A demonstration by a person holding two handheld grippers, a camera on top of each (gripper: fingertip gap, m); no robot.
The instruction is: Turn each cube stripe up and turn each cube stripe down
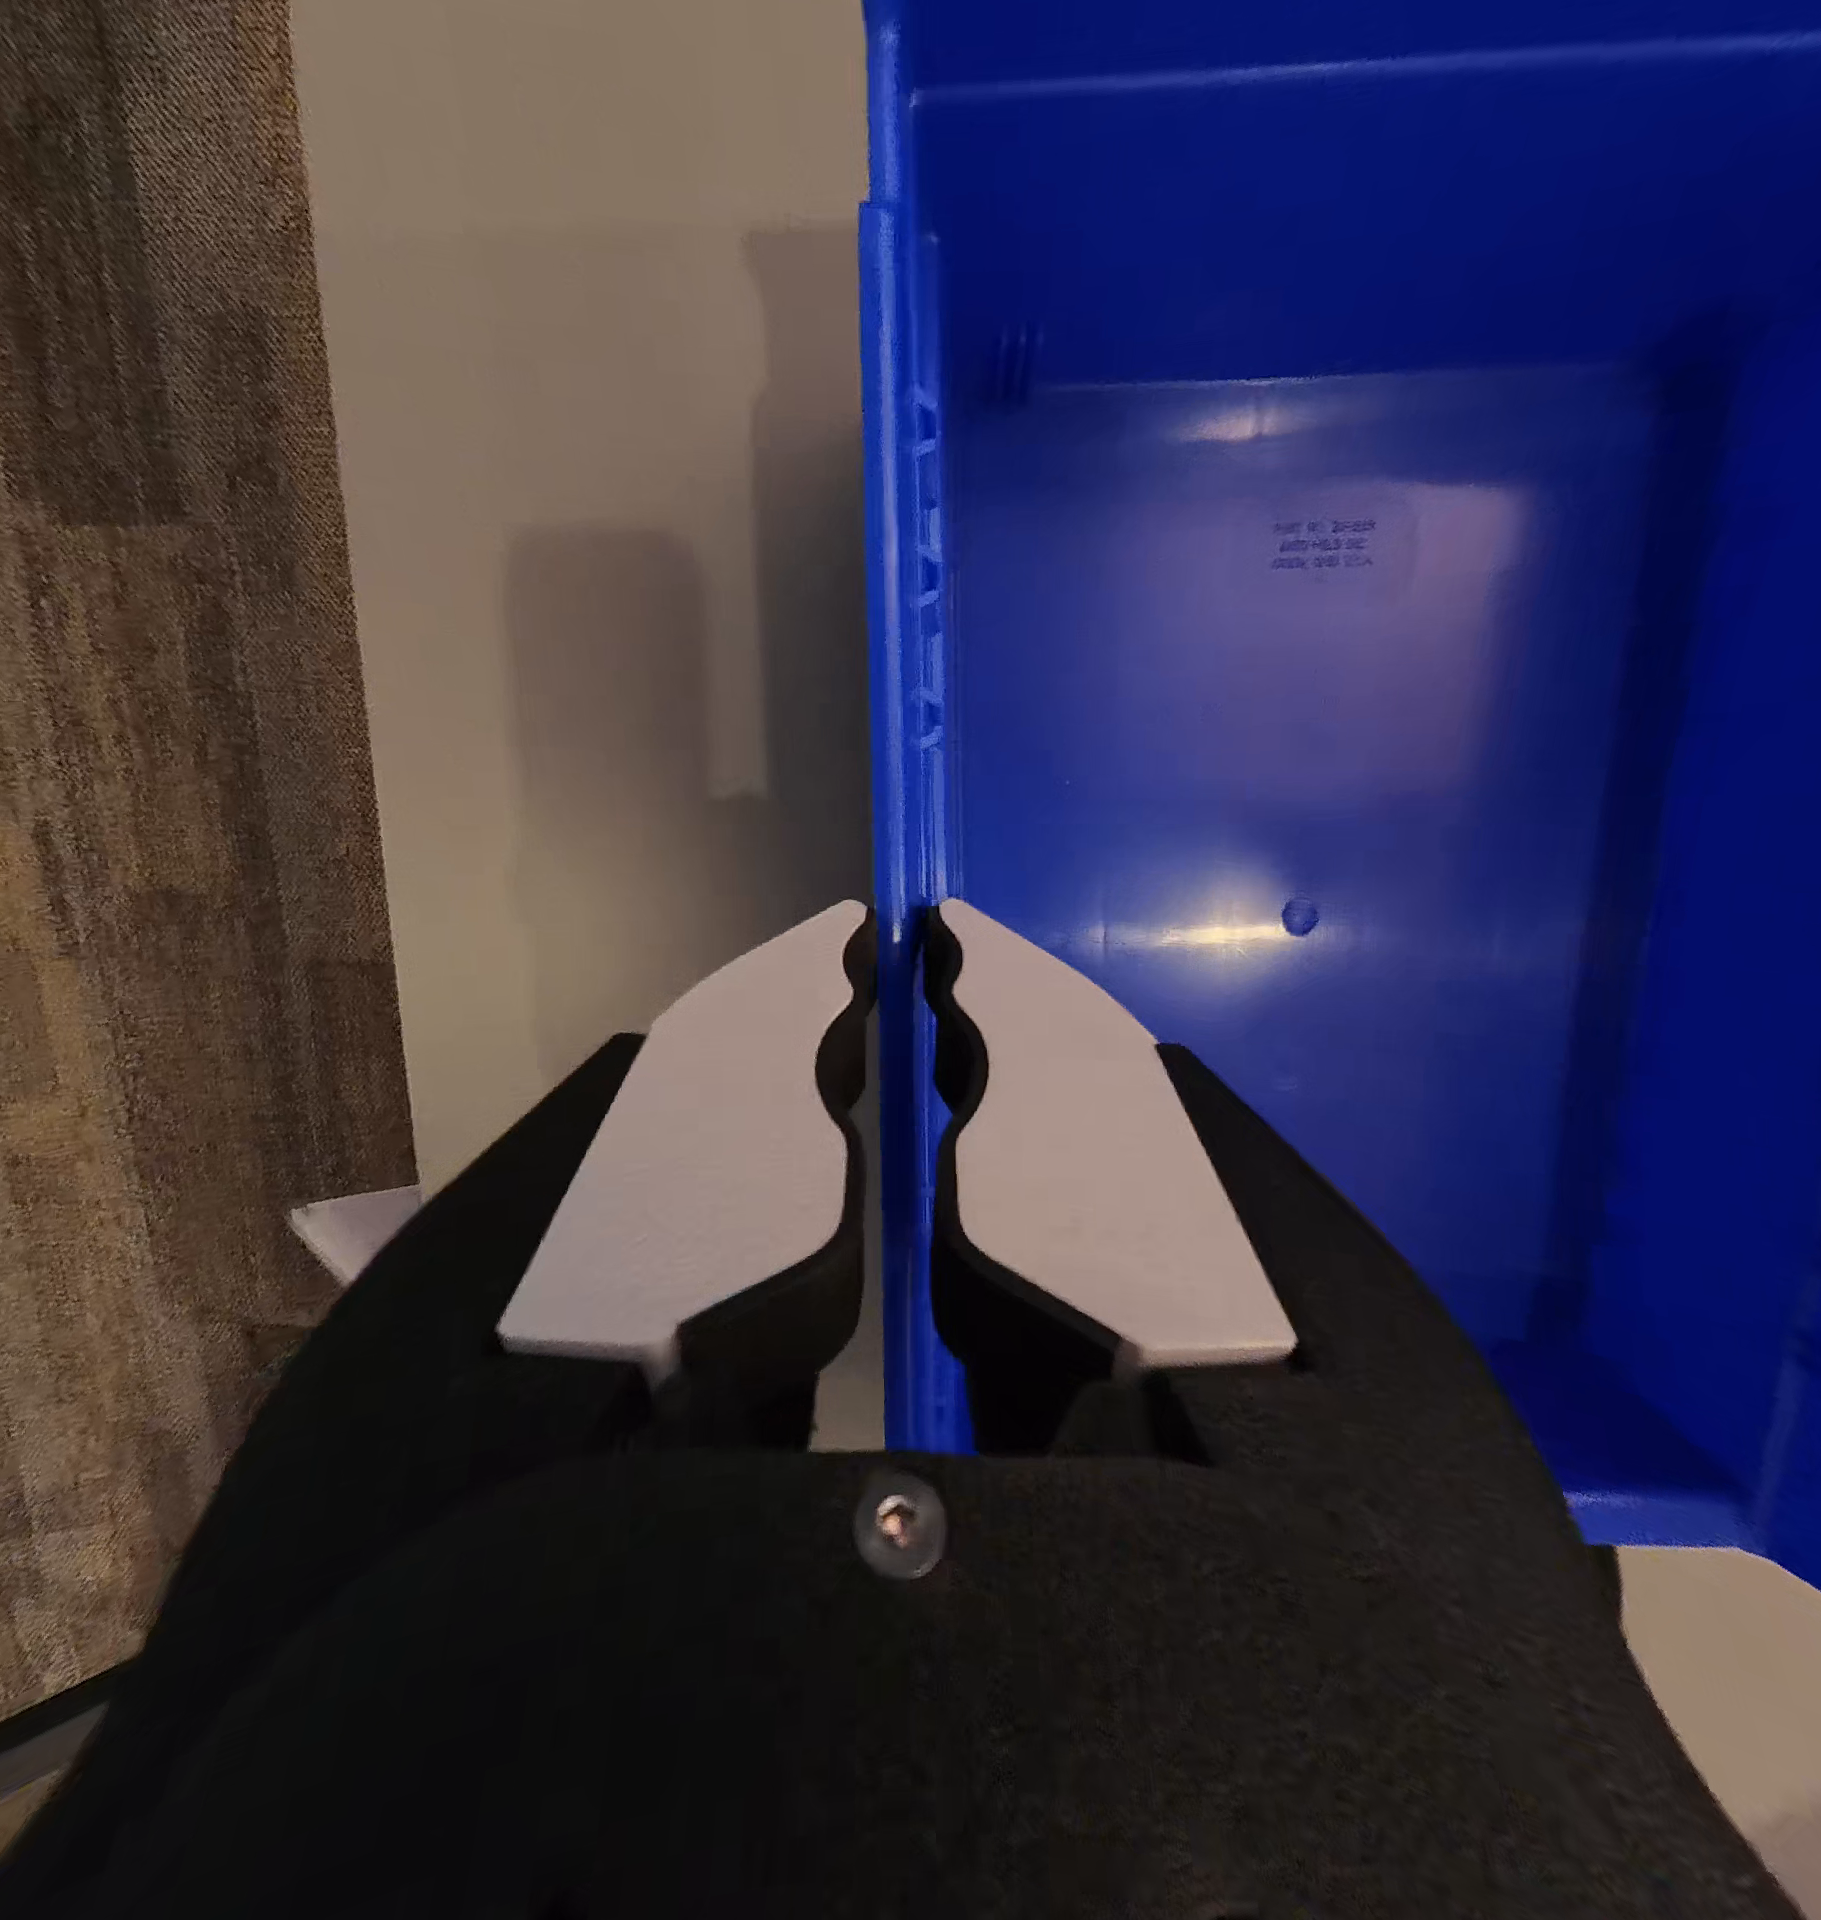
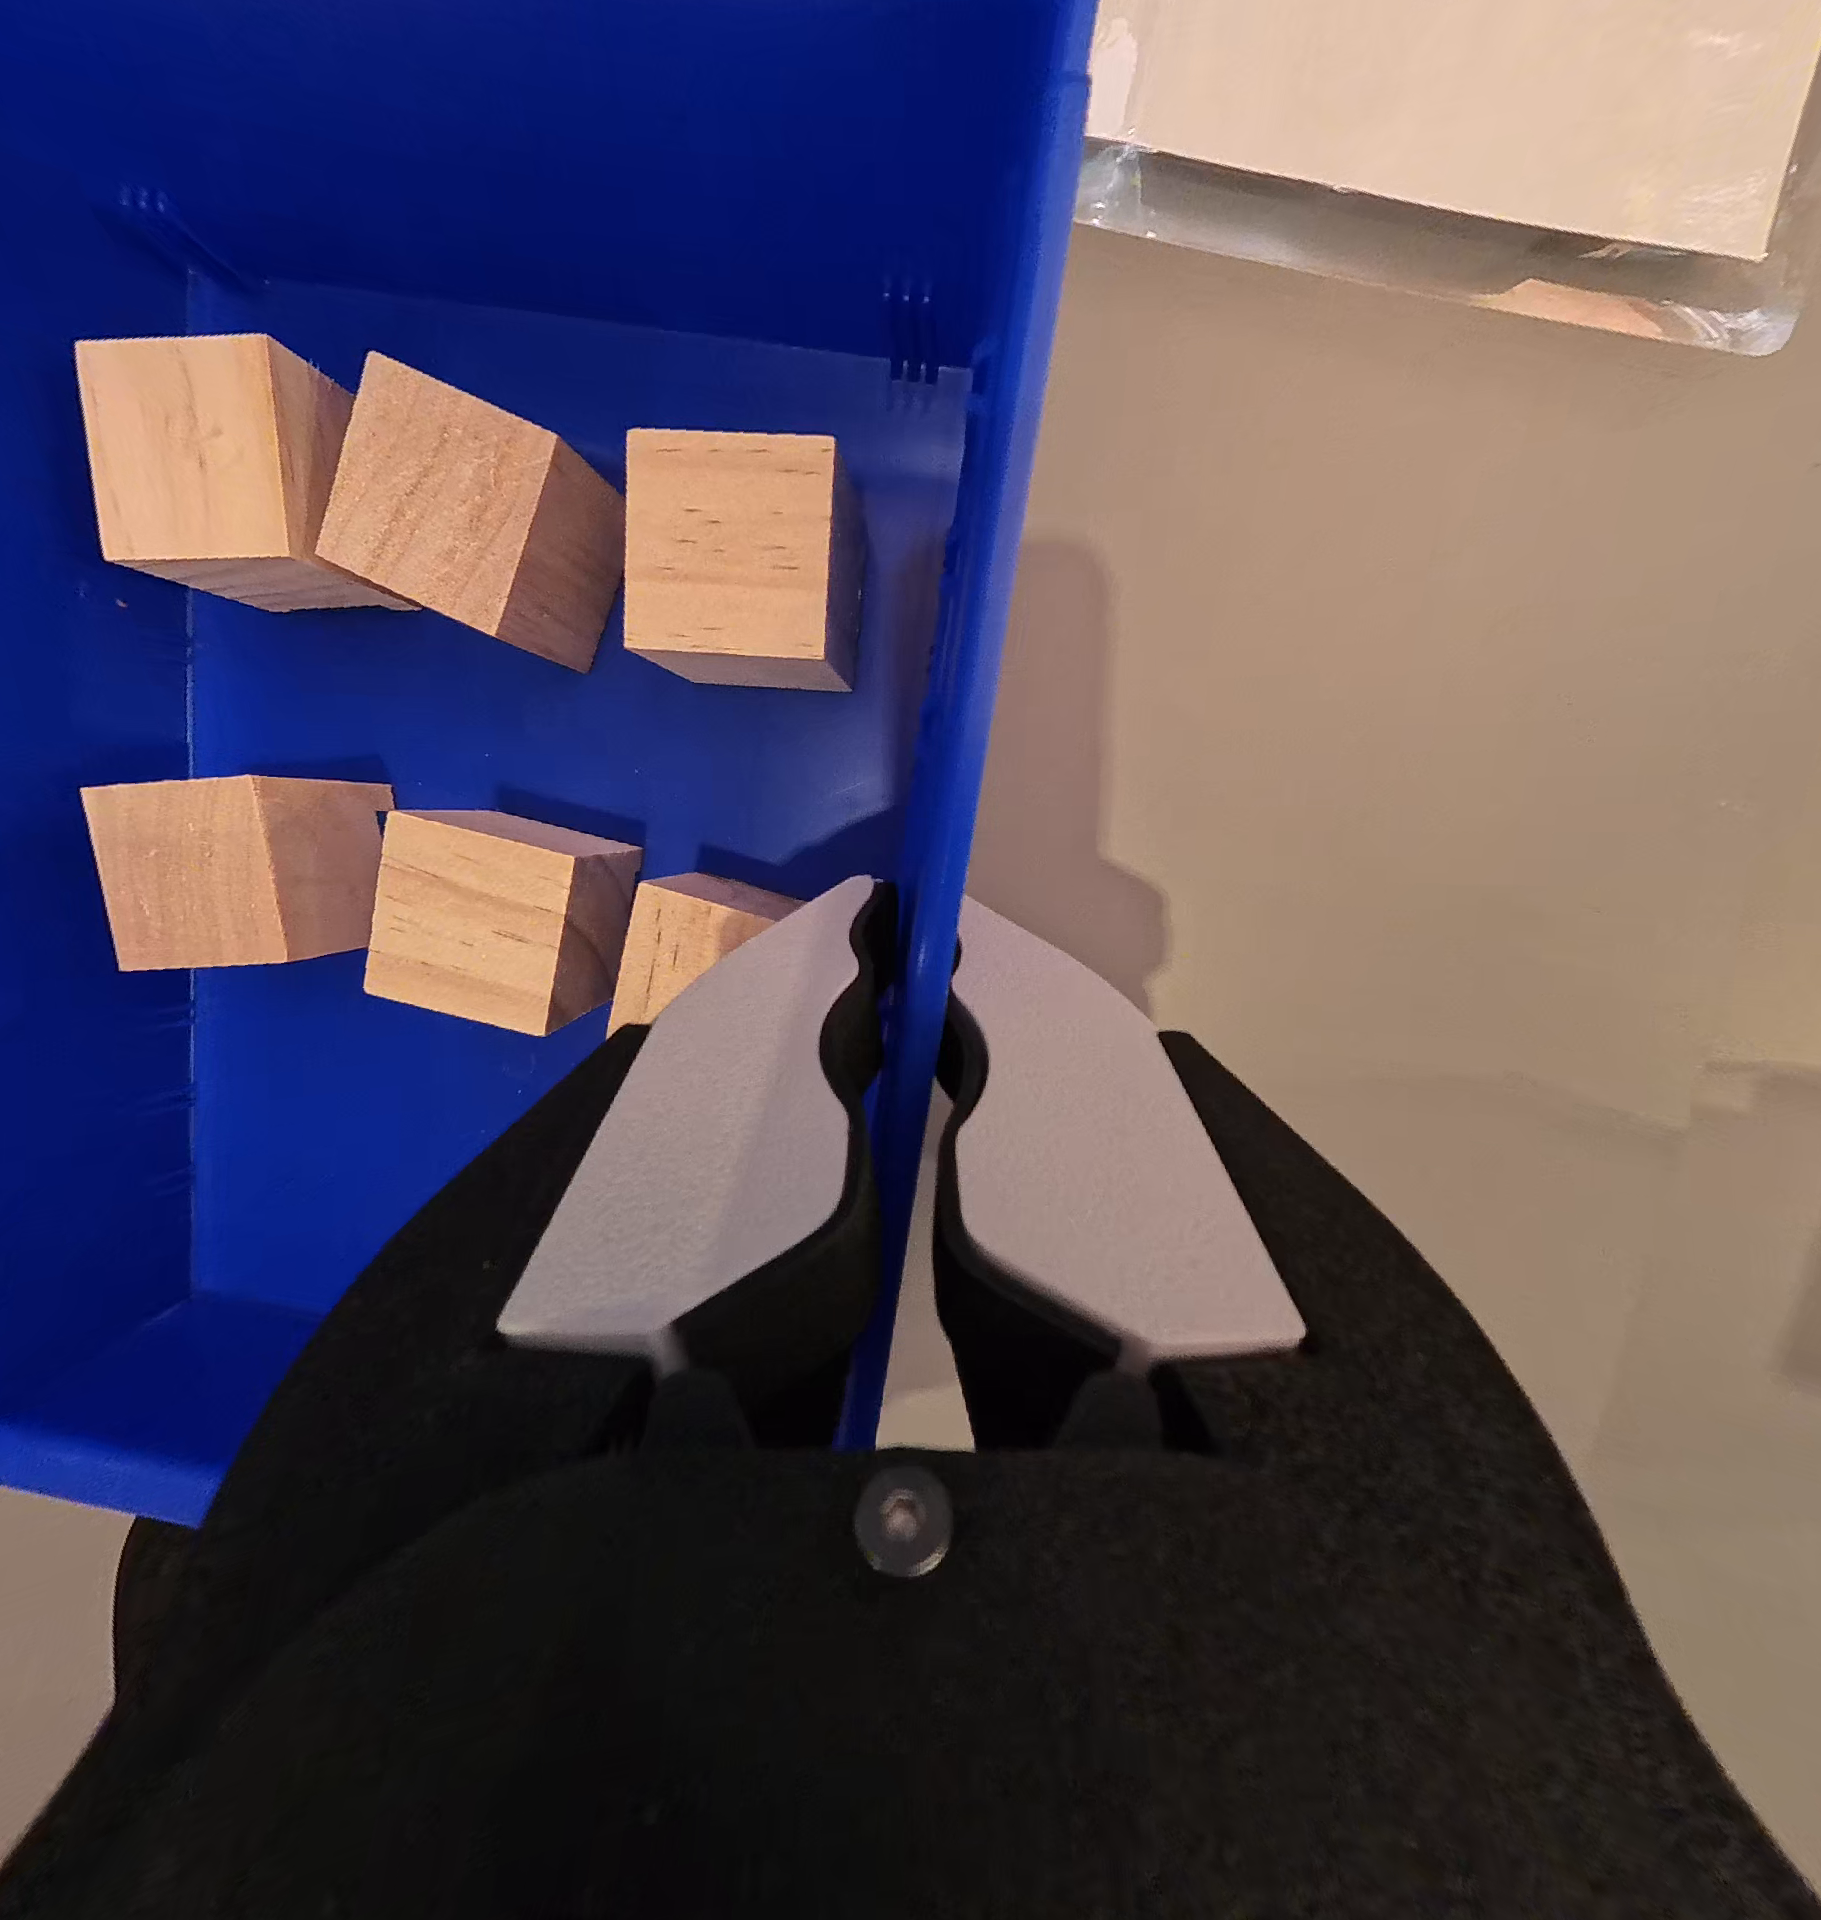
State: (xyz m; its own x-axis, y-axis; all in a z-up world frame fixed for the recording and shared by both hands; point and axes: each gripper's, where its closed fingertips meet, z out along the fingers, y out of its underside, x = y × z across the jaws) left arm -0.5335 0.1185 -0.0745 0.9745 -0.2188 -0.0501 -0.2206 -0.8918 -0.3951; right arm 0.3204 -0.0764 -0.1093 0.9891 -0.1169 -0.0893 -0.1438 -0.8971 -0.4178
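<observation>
The left wrist view is looking forward and down along the left tongs (image 1: 898, 920), sitting very close to the left wall of a blue bin (image 1: 1301, 675), with the pale surface (image 1: 594, 416) and carpet (image 1: 127, 623) lying to its left. The right wrist view is looking the same way along the right tongs (image 2: 916, 904), close against the bin's (image 2: 532, 135) right wall, facing wooden cubes (image 2: 470, 499) inside. Both views are sharing the bin.
</observation>
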